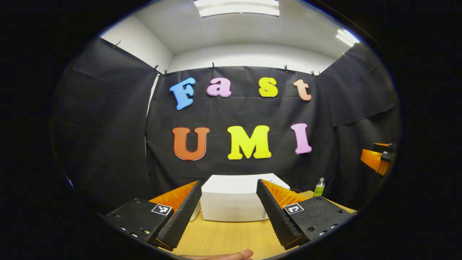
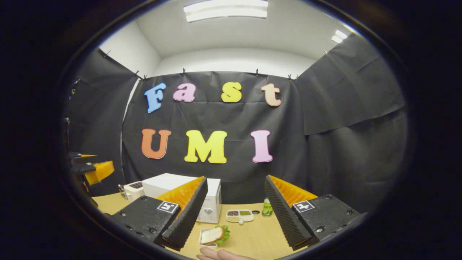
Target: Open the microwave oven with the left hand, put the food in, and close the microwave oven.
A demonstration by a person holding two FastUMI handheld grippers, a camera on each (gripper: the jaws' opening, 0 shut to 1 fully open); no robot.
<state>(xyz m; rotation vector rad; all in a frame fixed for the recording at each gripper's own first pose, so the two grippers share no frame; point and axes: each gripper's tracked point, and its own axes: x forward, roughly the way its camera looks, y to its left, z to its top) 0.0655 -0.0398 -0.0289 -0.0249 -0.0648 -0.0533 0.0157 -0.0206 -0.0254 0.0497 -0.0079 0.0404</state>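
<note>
The white microwave (image 1: 231,202) stands on the wooden table (image 1: 223,238), straight ahead between the fingers of my left gripper (image 1: 228,183), which is open and holds nothing. In the right gripper view the microwave (image 2: 211,202) sits left of centre with its door shut. The food, a sandwich with lettuce on a small white dish (image 2: 213,235), lies on the table in front of it. Above and behind the dish, my right gripper (image 2: 236,178) is open and empty. The left gripper (image 2: 92,169) also appears far off at the left edge, the right gripper (image 1: 377,159) at the right edge.
A white toaster (image 2: 133,189) stands left of the microwave. A compartment tray (image 2: 239,215) and a green bottle (image 2: 267,207) sit to its right; the bottle (image 1: 319,187) shows again. A hand (image 2: 220,254) lies at the table's near edge.
</note>
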